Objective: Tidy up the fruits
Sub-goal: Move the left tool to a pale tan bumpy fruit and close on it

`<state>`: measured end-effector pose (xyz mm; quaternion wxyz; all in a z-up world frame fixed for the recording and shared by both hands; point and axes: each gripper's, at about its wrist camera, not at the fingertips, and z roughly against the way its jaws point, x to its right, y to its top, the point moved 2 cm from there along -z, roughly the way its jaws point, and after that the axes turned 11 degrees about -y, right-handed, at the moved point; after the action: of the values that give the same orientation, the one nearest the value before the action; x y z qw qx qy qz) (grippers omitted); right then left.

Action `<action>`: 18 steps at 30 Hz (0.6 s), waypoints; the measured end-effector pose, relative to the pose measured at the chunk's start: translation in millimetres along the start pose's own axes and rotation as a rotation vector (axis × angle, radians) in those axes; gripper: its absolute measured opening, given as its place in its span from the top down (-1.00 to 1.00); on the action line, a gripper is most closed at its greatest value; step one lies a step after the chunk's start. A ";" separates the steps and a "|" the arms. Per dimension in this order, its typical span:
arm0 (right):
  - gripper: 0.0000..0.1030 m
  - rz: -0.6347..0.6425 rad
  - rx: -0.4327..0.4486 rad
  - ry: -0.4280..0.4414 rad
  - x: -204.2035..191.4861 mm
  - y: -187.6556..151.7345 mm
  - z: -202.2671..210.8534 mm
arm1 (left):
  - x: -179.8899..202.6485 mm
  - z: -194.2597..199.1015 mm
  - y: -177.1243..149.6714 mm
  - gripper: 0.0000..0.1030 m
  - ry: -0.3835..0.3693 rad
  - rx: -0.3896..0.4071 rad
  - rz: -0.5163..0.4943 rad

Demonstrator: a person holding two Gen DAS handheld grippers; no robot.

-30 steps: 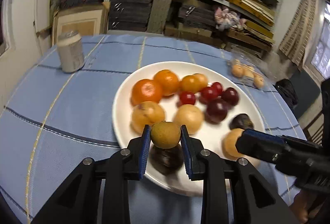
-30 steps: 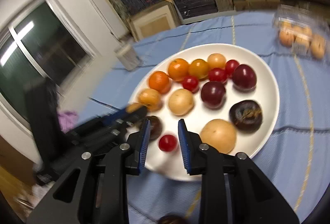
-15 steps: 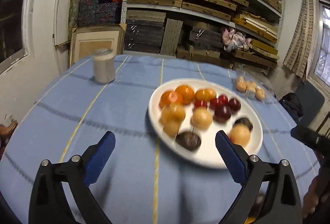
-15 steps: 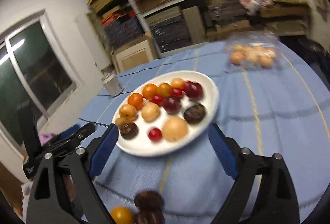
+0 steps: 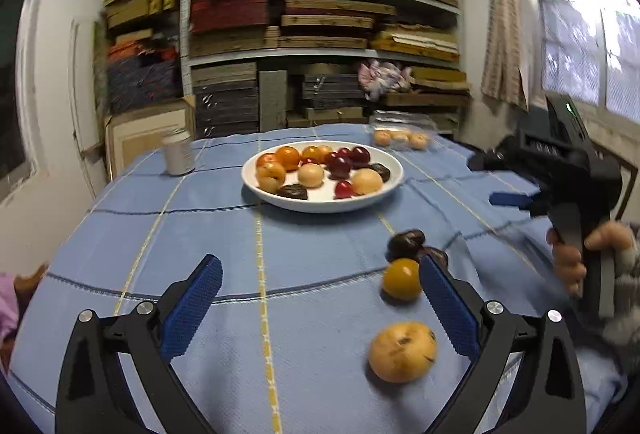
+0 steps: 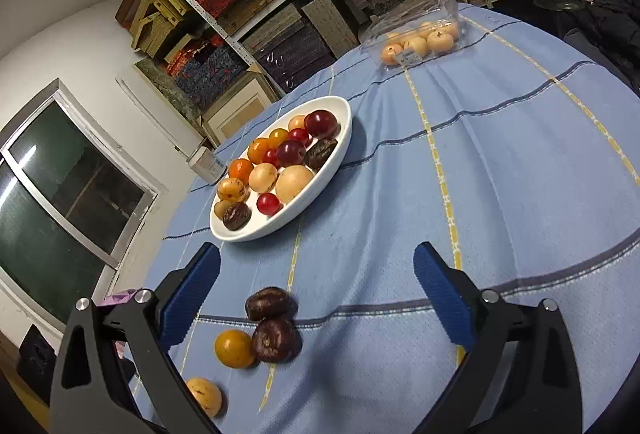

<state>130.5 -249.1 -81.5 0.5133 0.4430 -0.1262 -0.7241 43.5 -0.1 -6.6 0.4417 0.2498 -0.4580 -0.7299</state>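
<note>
The left gripper [image 5: 320,298] hangs wide apart with nothing between its pads, its jaws having just been opening. The right gripper [image 6: 316,294] is likewise spread and empty – its jaws have just been opening too – and in the left view it shows at the right edge, gripped by a hand [image 5: 576,258]. On the blue cloth [image 6: 500,174] just ahead lie four loose fruits: two dark plums [image 6: 272,326] touching, an orange one [image 6: 234,348] against them, a tan one [image 6: 204,396] nearer. Further off, the white plate [image 6: 332,166] holds the sorted fruit – oranges, reds, dark plums, pale ones. Beyond it stand a can [image 5: 177,153] and a clear box [image 6: 420,30] of pale fruit.
</note>
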 end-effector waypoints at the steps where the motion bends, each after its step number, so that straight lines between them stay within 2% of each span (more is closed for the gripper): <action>1: -0.85 0.006 0.005 -0.005 -0.7 -1.5 1.6 | 1.6 -2.8 -0.6 -0.93 0.003 -0.014 -0.009; 8: -0.87 0.007 0.017 -0.014 -2.4 -4.4 6.1 | 3.4 -25.1 -8.5 -0.93 -0.088 -0.164 0.024; 13: -0.91 -0.003 0.016 -0.005 -1.9 -1.6 7.4 | 15.9 -37.4 -15.4 -0.93 -0.098 -0.237 -0.022; 18: -0.91 0.004 0.006 -0.005 -4.1 -2.6 7.1 | 32.4 -49.0 -22.4 -0.93 -0.062 -0.303 -0.105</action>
<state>123.7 -246.4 -77.0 0.5130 0.4426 -0.1304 -0.7238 56.2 -46.1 -47.5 0.4214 0.1813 -0.3422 -0.8200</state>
